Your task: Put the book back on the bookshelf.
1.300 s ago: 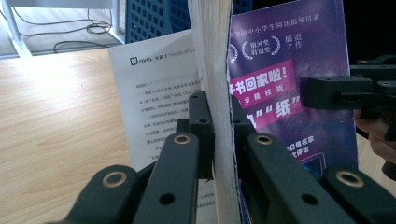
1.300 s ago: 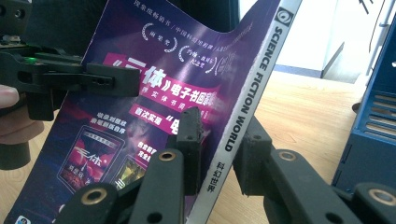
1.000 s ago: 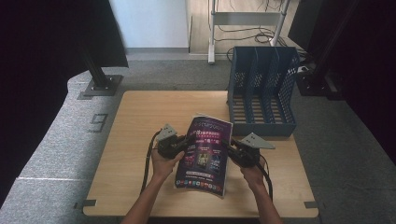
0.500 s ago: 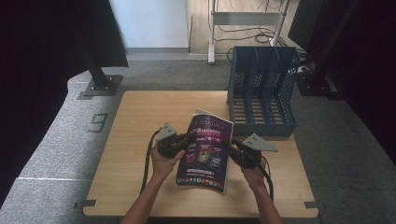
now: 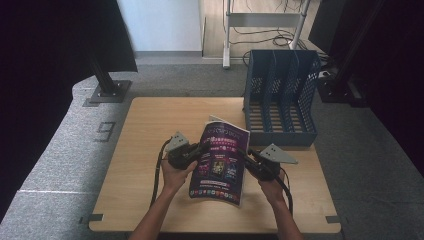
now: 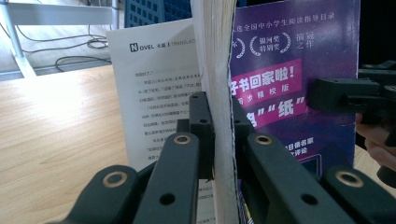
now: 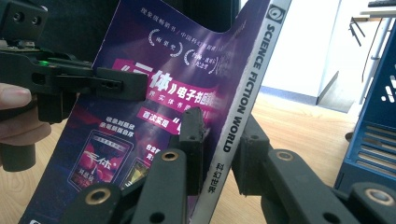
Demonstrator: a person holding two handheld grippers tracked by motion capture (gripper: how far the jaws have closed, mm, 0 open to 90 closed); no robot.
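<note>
Magazines: one magazine (image 5: 220,157), purple cover, held up off the surface (image 5: 150,130) in the lower middle of the high view, tilted with its top edge leaning away toward the upper part of the frame.
Tongs: two. The left tongs (image 5: 192,152) are clenched on the magazine's page edge; in the left gripper view (image 6: 217,126) the two black jaws press the thick stack of pages from both sides. The right tongs (image 5: 249,159) grasp the spine side; in the right gripper view (image 7: 219,140) the jaws sit on either side of the spine that reads "SCIENCE FICTION WORLD".
Hands: two, a left hand (image 5: 175,175) and a right hand (image 5: 270,187), both rising from the bottom of the frame.
File racks: one blue file rack (image 5: 280,92) in the upper right of the surface, with three slots.
Hard to see: a white printed page (image 6: 154,93) stands behind the magazine, its small text blurred. The magazine's bottom is cut off in both gripper views.
</note>
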